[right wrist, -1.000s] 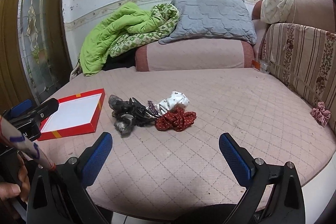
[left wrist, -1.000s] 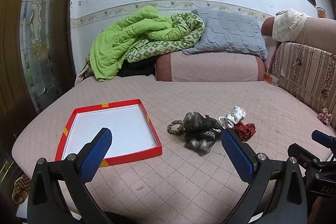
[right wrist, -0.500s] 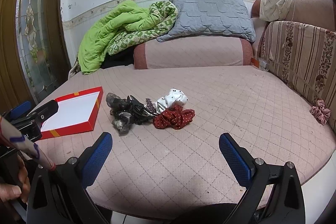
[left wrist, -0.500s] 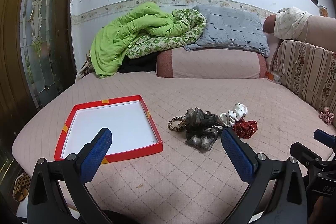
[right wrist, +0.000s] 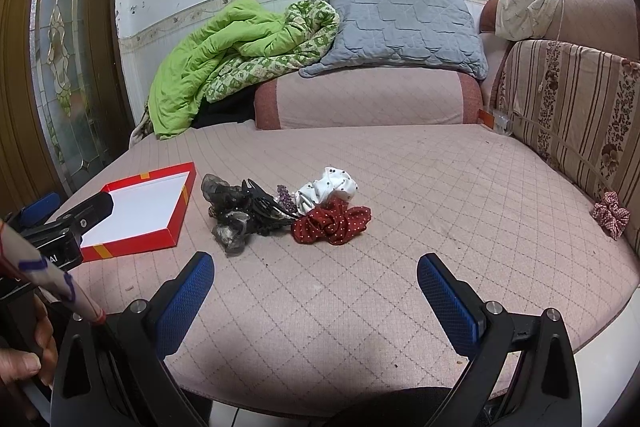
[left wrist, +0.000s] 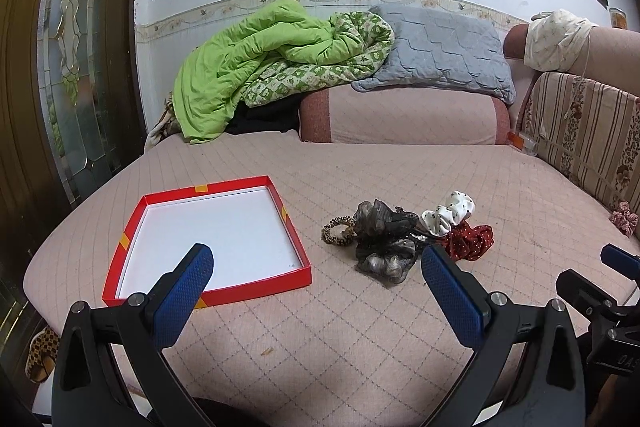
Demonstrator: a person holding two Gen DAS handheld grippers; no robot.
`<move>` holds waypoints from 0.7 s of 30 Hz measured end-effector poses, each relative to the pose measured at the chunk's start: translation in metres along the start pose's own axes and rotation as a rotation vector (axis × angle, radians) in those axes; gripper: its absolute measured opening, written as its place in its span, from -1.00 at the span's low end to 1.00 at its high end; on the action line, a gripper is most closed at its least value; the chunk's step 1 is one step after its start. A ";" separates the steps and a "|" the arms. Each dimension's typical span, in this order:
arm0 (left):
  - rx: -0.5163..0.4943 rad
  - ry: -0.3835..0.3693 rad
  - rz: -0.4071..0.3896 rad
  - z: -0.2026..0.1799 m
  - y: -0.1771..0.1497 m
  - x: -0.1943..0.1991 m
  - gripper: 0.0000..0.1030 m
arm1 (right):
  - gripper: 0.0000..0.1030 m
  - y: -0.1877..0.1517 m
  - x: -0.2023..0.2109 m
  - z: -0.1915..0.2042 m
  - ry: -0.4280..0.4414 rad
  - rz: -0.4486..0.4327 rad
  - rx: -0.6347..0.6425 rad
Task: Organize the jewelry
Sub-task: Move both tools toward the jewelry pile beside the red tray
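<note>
Grippers both wide, nothing held: left gripper (left wrist: pixel 316 267) low over bed (left wrist: pixel 360 339) btwn red tray (left wrist: pixel 208 297) & scrunchie pile (left wrist: pixel 384 239); right gripper (right wrist: pixel 316 275) near red scrunchie (right wrist: pixel 332 221).

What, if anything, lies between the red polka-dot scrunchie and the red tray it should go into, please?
The rest of the pile does: the black hair claw and grey organza scrunchie lie between the red polka-dot scrunchie and the red tray. Both grippers are open and hold nothing.
</note>
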State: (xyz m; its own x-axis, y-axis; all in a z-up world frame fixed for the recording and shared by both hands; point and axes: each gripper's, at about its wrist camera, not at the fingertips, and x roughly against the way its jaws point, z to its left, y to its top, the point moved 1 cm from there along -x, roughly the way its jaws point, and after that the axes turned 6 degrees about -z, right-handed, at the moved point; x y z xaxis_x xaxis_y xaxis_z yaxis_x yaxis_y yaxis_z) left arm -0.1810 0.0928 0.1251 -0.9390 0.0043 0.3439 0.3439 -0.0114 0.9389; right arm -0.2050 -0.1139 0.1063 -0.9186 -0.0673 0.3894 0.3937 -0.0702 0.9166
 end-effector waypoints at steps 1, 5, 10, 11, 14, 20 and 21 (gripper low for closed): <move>0.001 -0.001 0.002 0.000 0.000 0.000 1.00 | 1.00 0.000 0.000 0.000 0.000 0.001 0.000; -0.007 0.002 0.010 -0.001 -0.002 -0.002 1.00 | 1.00 -0.001 0.000 -0.001 -0.002 0.005 0.003; -0.010 0.003 0.027 -0.002 -0.004 -0.008 1.00 | 1.00 -0.002 -0.002 -0.006 -0.007 0.017 0.001; -0.012 0.004 0.028 -0.003 -0.005 -0.009 1.00 | 1.00 -0.001 -0.002 -0.008 -0.006 0.019 -0.003; -0.009 -0.003 0.040 -0.003 -0.006 -0.013 1.00 | 1.00 -0.001 -0.004 -0.009 -0.006 0.026 -0.008; 0.014 -0.015 0.097 0.005 -0.009 -0.029 1.00 | 0.99 0.000 -0.010 -0.012 -0.008 0.054 -0.014; 0.017 -0.016 0.110 0.007 -0.009 -0.033 1.00 | 0.99 0.000 -0.011 -0.014 -0.009 0.061 -0.020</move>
State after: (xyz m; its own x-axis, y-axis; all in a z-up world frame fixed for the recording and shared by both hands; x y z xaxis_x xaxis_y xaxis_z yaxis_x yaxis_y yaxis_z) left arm -0.1533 0.0998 0.1051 -0.8954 0.0200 0.4449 0.4451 0.0043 0.8955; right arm -0.1944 -0.1271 0.1010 -0.8930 -0.0628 0.4457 0.4497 -0.0862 0.8890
